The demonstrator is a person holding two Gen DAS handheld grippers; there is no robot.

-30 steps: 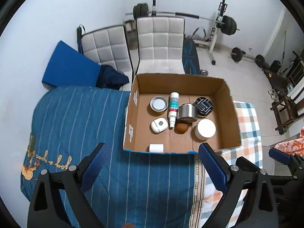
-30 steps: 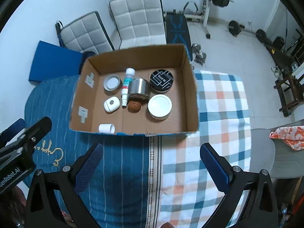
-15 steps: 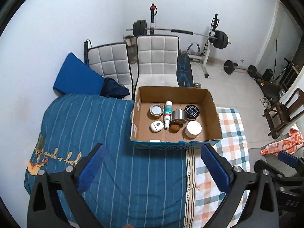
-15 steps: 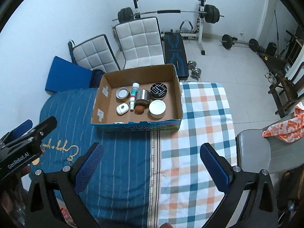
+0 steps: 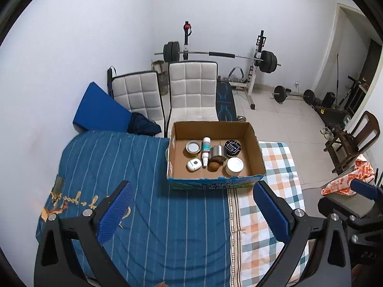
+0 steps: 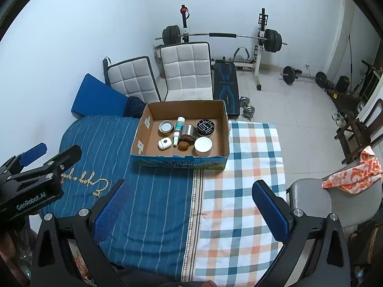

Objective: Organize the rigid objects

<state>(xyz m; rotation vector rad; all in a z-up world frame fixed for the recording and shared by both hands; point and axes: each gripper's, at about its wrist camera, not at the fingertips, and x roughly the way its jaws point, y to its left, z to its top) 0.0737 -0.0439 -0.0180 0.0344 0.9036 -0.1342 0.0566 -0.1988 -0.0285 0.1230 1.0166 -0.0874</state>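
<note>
An open cardboard box [image 5: 256, 150] [image 6: 226, 129] stands on the cloth-covered table, well ahead of both grippers. Inside lie a white-lidded jar [image 5: 234, 165] [image 6: 203, 145], a black patterned tin [image 5: 233, 147], a steel can [image 5: 217, 151] [image 6: 188, 131], a brown round object [image 5: 213, 166], a white bottle lying down [image 5: 205, 151] [image 6: 178, 129], a small white case [image 5: 193, 164] and a round tin [image 5: 193, 147]. My left gripper [image 5: 191, 212] is open and empty, high above the blue cloth. My right gripper [image 6: 189, 210] is open and empty too.
The table carries a blue striped cloth [image 5: 115, 167] and a checked cloth [image 6: 251, 167]. Two white padded chairs [image 5: 191, 88] stand behind it, a grey chair [image 6: 311, 196] to the right. Weight bench and barbells [image 6: 222, 35] stand by the far wall.
Both grippers have pulled back and up from the box, which now looks smaller and farther away. Both stay open and empty.
</note>
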